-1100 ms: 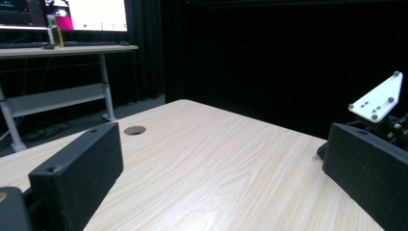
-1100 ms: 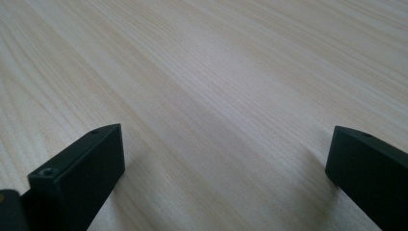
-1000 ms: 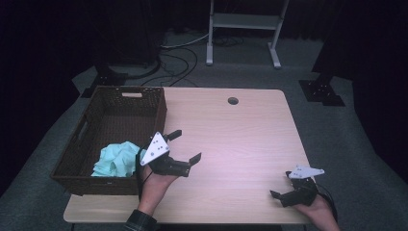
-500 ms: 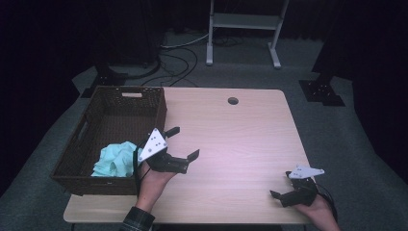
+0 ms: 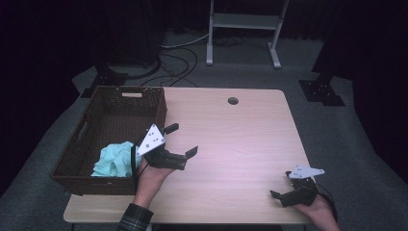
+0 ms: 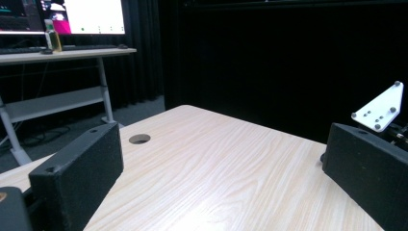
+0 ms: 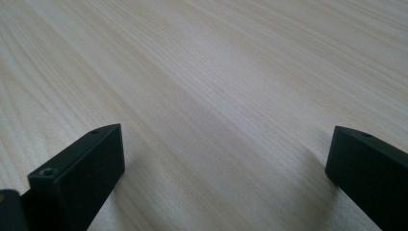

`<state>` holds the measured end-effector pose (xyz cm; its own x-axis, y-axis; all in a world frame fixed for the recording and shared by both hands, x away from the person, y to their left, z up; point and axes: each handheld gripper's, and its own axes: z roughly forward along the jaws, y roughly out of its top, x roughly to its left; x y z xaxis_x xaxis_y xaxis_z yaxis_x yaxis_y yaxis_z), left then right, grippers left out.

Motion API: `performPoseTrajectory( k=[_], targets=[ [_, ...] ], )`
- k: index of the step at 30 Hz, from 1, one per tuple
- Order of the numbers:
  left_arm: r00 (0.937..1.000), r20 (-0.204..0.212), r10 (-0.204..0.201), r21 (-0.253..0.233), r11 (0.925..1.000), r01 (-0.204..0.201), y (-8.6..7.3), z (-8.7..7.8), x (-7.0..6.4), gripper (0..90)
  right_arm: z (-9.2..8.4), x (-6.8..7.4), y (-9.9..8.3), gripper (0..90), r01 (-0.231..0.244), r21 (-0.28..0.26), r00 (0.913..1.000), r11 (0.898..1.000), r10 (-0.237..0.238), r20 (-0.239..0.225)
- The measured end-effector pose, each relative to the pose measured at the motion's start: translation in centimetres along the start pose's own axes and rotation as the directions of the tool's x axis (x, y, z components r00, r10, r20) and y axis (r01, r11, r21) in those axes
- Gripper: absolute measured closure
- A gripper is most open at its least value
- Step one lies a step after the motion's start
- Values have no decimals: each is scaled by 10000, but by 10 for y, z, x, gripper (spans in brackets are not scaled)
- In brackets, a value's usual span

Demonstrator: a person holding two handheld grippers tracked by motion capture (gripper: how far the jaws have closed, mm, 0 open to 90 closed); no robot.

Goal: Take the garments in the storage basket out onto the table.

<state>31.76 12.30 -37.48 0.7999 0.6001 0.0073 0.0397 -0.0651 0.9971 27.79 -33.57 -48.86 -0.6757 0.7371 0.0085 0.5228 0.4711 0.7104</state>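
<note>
A dark wicker basket (image 5: pixel 79 139) stands at the table's left side. A crumpled light teal cloth (image 5: pixel 114 161) lies in its near end. My left gripper (image 5: pixel 182 140) hovers just right of the basket, held by a hand in a plaid sleeve. It points toward the table's middle and stands open with nothing in it. In the left gripper view its jaws (image 6: pixel 216 159) are wide apart over bare wood. My right gripper (image 5: pixel 281 185) rests at the near right corner, open and empty. Its own view (image 7: pixel 219 154) has only wood grain between the jaws.
The light wooden table (image 5: pixel 240 139) has a round cable hole (image 5: pixel 233 101) near its far edge. Behind it stand a white metal frame (image 5: pixel 243 29) and floor cables (image 5: pixel 178 57). A desk with a monitor (image 6: pixel 91 17) shows in the left gripper view.
My left gripper has shifted slightly away from the person, staying open beside the basket. The right gripper has not moved.
</note>
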Motion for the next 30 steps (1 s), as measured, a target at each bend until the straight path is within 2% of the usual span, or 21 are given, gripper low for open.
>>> performPoseTrajectory(
  k=[17,25,30],
  targets=[
    [9996,272,26,-140,9999,-22,8,-1,9,0,0,0,0,0,2,-1,10000,10000,-2,-1],
    [9992,354,184,-99,9998,-180,14,-1,15,0,0,0,0,0,-3,3,10000,10000,3,1],
    [9992,381,103,-296,9995,-92,16,-3,22,0,0,0,0,0,-16,2,10000,10000,16,6]
  ],
)
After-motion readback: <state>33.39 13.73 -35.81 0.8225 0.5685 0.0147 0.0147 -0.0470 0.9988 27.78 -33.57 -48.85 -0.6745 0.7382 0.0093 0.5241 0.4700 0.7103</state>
